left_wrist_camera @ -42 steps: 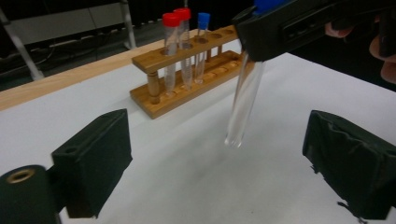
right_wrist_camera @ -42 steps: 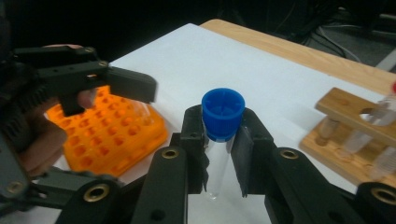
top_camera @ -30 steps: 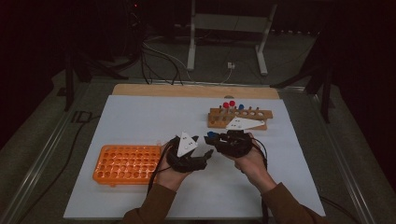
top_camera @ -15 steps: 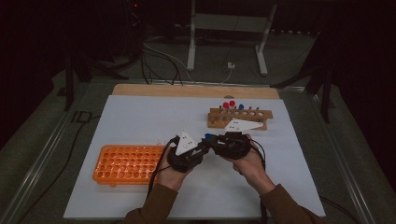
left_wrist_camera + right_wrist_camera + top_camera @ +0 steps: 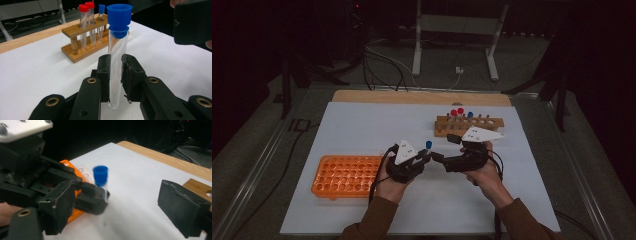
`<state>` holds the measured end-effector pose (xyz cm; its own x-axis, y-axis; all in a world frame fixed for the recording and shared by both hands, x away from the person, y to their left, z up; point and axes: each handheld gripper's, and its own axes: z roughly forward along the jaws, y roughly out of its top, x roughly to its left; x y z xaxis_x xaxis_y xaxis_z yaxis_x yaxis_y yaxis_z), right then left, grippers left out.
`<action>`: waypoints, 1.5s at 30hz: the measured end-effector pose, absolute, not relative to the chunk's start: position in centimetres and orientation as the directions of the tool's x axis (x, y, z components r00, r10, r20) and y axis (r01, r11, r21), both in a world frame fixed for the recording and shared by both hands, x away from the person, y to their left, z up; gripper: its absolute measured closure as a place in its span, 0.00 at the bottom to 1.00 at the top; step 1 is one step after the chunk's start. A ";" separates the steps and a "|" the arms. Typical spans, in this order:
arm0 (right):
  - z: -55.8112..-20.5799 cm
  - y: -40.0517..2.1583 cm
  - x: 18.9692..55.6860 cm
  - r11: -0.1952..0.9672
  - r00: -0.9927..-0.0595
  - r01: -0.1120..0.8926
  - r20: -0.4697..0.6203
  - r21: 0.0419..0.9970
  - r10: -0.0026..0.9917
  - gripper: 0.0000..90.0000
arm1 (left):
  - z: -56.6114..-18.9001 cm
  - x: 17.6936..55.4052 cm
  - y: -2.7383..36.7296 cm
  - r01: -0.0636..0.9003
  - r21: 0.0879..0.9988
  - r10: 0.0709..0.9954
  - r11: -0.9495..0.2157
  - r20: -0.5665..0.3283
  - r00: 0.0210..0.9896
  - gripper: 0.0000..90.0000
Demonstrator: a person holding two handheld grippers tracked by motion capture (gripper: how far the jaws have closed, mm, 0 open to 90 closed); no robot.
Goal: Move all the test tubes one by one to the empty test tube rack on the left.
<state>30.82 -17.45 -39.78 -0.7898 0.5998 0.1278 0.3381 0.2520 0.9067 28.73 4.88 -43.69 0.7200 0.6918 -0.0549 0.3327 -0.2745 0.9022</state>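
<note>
My left gripper [image 5: 115, 75] clamps the blue-capped tube [image 5: 117, 57]; my right gripper [image 5: 125, 207], jaws spread, risks knocking it askew.

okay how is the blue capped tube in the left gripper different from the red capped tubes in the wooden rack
The blue-capped tube is clamped upright in the left gripper, off the table; the red-capped tubes stand in holes of the wooden rack. Its cap is blue; theirs are red. It sits alone between the jaws; they stand side by side, next to another blue-capped one. All are clear, capped, upright tubes that look empty.
</note>
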 end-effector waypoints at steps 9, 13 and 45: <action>-41.0 -18.8 31.3 0.252 -0.751 0.360 0.120 0.898 0.649 0.00 | -43.4 28.7 5.9 0.340 0.905 0.709 -0.255 -0.064 0.702 0.86; -41.3 -19.9 31.5 0.219 -0.726 0.378 0.141 0.899 0.673 0.00 | -43.3 28.6 6.5 0.338 0.908 0.715 -0.248 -0.064 0.697 0.86; -42.1 -24.7 31.3 0.089 -0.628 0.409 0.209 0.908 0.750 0.00 | -41.3 27.6 14.8 0.322 0.938 0.785 -0.133 -0.098 0.612 0.86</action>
